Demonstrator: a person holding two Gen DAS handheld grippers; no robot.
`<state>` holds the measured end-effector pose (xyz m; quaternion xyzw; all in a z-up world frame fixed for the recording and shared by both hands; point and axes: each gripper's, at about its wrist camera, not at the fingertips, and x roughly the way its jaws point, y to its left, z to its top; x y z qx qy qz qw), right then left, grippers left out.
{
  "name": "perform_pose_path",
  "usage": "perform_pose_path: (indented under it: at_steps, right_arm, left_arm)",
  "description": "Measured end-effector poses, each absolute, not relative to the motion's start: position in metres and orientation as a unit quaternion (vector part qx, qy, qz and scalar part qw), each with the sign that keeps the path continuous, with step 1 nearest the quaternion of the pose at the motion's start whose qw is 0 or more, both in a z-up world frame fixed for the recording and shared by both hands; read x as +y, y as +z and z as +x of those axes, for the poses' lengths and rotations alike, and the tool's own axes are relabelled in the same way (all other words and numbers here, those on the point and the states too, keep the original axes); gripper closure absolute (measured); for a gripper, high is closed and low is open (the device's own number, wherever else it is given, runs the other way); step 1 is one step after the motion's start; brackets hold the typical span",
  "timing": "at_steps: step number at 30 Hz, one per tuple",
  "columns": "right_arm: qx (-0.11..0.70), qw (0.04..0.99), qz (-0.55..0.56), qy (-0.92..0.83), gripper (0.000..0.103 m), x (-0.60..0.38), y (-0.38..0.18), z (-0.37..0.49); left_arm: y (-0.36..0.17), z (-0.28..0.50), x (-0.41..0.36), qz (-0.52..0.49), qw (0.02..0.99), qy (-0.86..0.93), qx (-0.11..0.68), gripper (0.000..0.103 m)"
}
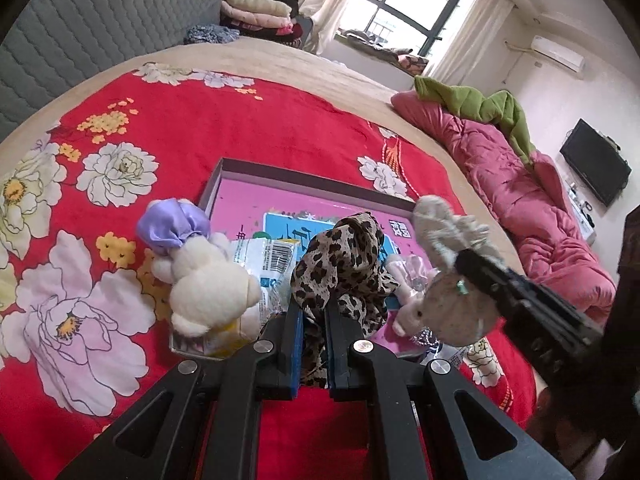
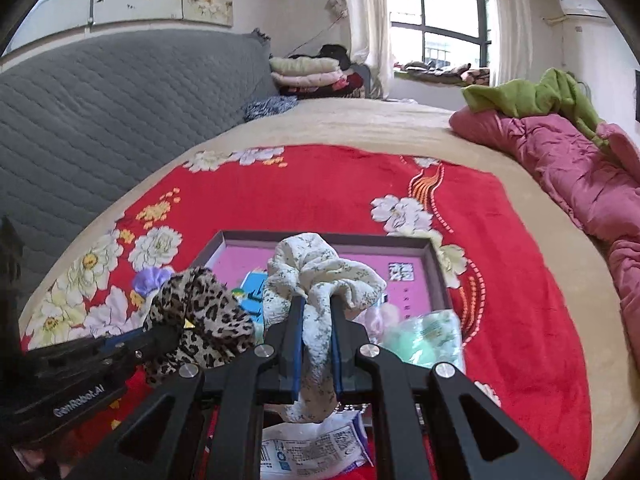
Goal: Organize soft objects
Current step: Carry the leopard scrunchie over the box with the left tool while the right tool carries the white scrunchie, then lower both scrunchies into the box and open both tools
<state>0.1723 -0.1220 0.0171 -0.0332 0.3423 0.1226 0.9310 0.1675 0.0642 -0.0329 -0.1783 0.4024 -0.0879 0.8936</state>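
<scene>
Step in hand, by my reading: both scrunchies are being carried over the box (image 2: 434, 256) lying on the red blanket (image 1: 240, 128). Already sitting inside: white plush toy (image 1: 208, 280), plastic packets (image 2: 428, 336). Left gripper (image 1: 312, 312) is clamping the leopard scrunchie (image 1: 340, 256); right gripper (image 2: 318, 312) is pinching the floral scrunchie (image 2: 316, 272). Next probably: lowering, then releasing.
</scene>
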Motion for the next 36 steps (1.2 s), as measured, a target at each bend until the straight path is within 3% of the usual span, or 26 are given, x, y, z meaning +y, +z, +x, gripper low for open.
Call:
perform_pose_path:
  at_steps: [15, 25, 36]
  right_arm:
    - [0.380, 0.917, -0.062, 0.103, 0.090, -0.111, -0.022, 0.183]
    - [0.394, 0.909, -0.100, 0.089, 0.090, -0.107, -0.031, 0.184]
    - [0.399, 0.908, -0.093, 0.085, 0.087, -0.113, -0.033, 0.183]
  left_arm:
    - [-0.048, 0.174, 0.067, -0.180, 0.883, -0.081, 0.426, 0.093]
    - [-0.051, 0.177, 0.068, -0.172, 0.878, -0.083, 0.438, 0.085]
    - [-0.051, 0.175, 0.067, -0.174, 0.878, -0.086, 0.438, 0.084]
